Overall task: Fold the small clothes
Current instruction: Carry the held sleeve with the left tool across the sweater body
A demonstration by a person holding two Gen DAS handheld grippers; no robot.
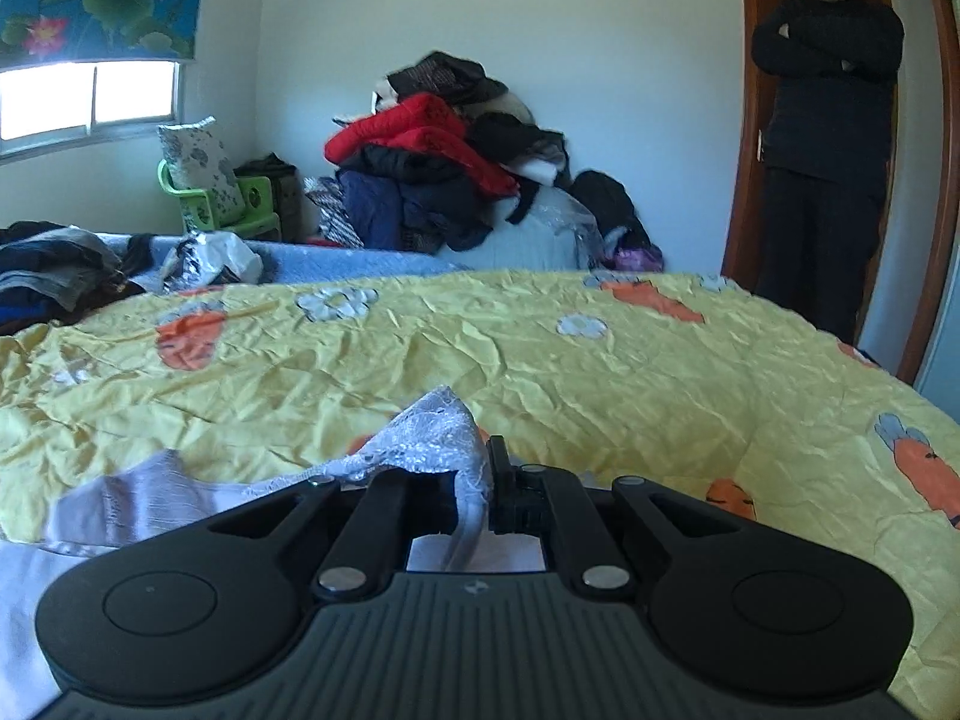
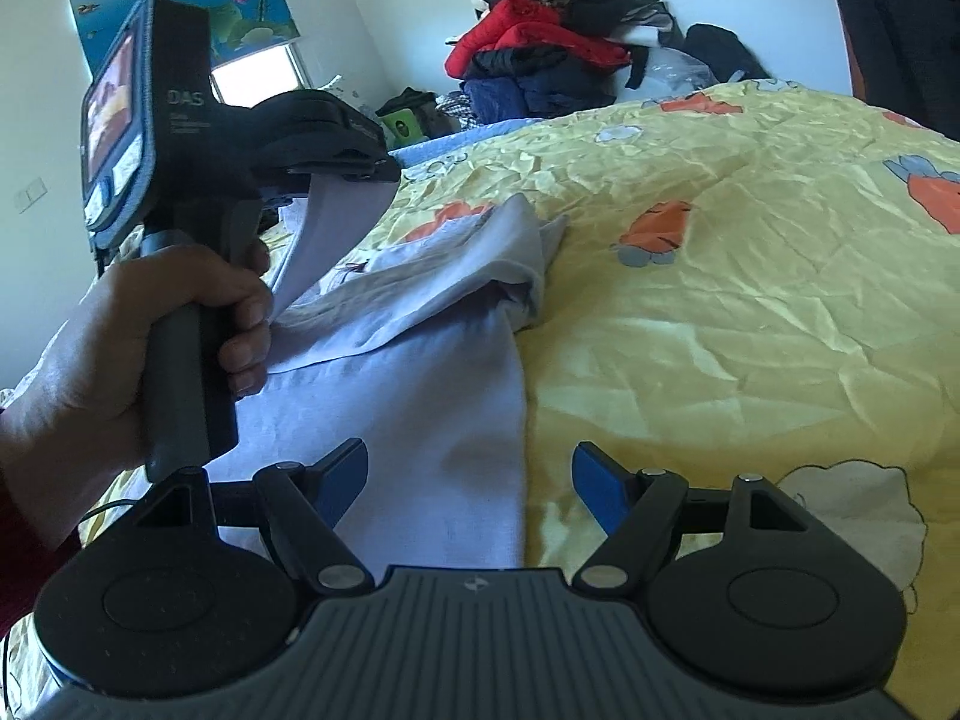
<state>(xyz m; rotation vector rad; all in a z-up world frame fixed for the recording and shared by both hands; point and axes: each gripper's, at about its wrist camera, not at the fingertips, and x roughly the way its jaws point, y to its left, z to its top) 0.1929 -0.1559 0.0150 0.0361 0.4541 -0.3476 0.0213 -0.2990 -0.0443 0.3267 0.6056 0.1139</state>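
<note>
On the bed [image 2: 750,312], left gripper's [image 1: 474,480] jaws pinch the garment [image 2: 420,396] — right gripper's [image 2: 468,480] gape

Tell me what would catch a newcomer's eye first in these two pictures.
First, the yellow bedspread printed with orange carrots, filling the middle of both views, with a pale lilac garment spread on its near side. The left tongs are shut on the garment's lace-trimmed edge and hold it lifted, while the right tongs hang open above the garment's side edge. Behind, a clothes heap topped with a red jacket stands against the wall.
</note>
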